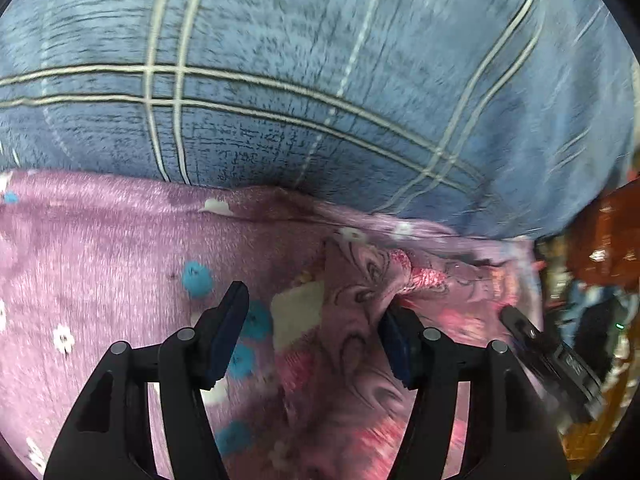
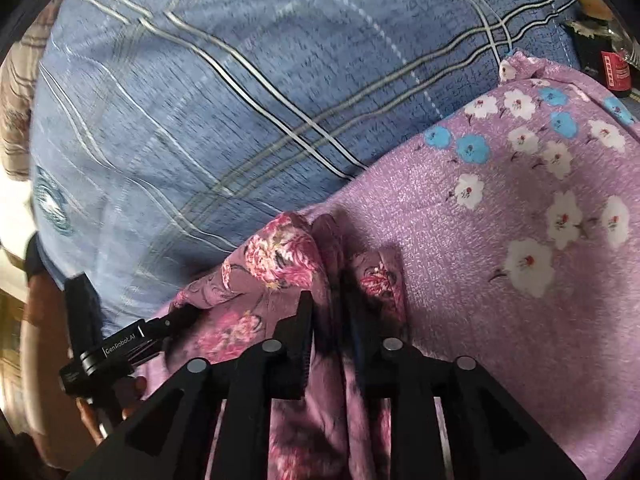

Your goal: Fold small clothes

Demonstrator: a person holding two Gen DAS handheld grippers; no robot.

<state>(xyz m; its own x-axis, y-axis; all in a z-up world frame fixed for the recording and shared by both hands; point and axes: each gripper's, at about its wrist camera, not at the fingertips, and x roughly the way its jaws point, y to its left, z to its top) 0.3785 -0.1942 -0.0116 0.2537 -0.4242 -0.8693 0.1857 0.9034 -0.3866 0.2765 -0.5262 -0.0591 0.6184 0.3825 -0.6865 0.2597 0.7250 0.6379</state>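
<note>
Floral garment [image 2: 276, 264] between right tool [image 2: 332, 320] fingers

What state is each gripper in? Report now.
Left gripper: open, rose-print garment lying loose between its fingers.
Right gripper: shut on the rose-print garment.

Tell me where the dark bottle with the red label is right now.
In the right wrist view the bottle stands at the far upper right, on the blue plaid cover, just beyond the edge of the purple flowered cloth.
</note>
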